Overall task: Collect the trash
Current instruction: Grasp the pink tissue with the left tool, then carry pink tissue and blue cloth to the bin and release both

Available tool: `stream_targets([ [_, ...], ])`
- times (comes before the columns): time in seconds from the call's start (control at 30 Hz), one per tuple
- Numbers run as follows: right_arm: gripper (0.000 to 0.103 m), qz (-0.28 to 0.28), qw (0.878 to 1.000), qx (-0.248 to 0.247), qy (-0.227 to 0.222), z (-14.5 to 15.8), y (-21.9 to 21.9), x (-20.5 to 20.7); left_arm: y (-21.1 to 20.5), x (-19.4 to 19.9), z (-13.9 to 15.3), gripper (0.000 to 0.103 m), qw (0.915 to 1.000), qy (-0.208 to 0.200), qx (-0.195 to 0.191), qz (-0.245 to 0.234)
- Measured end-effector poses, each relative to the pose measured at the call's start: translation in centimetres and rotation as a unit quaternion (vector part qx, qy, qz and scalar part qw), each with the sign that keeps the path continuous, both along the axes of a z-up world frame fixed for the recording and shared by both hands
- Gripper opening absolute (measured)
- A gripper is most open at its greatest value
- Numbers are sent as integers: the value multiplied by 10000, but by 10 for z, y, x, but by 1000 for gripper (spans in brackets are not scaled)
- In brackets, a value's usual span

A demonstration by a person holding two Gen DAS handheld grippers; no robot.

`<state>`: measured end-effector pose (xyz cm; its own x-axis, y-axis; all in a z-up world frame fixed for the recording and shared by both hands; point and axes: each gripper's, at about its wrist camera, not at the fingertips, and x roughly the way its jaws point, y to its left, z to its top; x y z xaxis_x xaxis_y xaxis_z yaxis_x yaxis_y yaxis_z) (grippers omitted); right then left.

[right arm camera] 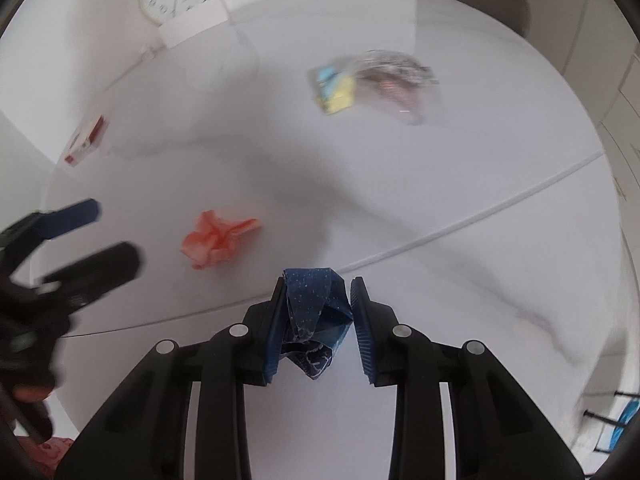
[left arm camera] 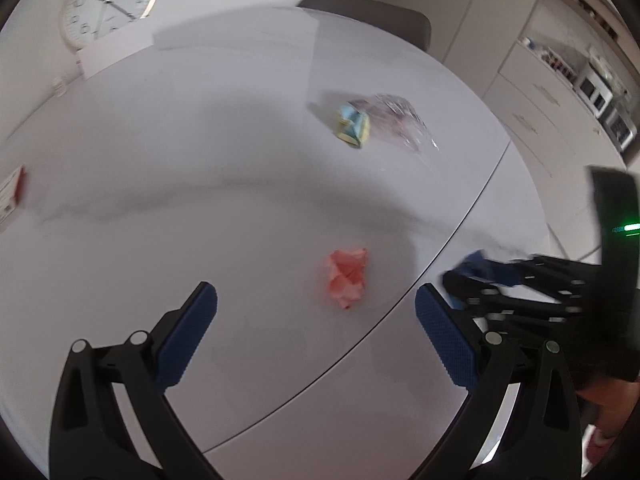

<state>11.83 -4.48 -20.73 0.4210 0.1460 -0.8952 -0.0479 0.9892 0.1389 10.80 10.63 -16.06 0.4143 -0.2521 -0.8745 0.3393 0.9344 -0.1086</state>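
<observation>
A crumpled pink paper (left arm camera: 346,277) lies on the white table (left arm camera: 200,200) just ahead of my open, empty left gripper (left arm camera: 316,300); it also shows in the right wrist view (right arm camera: 216,238). My right gripper (right arm camera: 318,286) is shut on a crumpled dark blue wrapper (right arm camera: 316,312), held above the table. In the left wrist view the right gripper (left arm camera: 460,276) sits at the right with the blue wrapper (left arm camera: 480,264). The left gripper (right arm camera: 88,236) shows at the left of the right wrist view. A blue-and-yellow wad (left arm camera: 353,125) and a clear plastic wrapper (left arm camera: 396,120) lie farther back.
A red-and-white small box (right arm camera: 86,140) lies at the table's left edge. A wall clock (left arm camera: 108,0) leans behind a white card at the back. A grey chair (left arm camera: 368,16) stands beyond the table. A seam (left arm camera: 440,256) crosses the tabletop. Cabinets stand at the right.
</observation>
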Motion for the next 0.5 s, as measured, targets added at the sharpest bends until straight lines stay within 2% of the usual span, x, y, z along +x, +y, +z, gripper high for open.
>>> stream_targets([
  [0.13,32,-320,9995,75,-35,9,-26,-17,-23,11,-24,86,9996,63,195,-203],
  [0.3,32,-712,9973,165,-48,13,-54,-33,-37,23,-50,64,9986,277,409,-193],
  [0.5,32,-910,9956,200,-78,12,-69,-40,-44,22,-55,42,9981,162,573,-167],
])
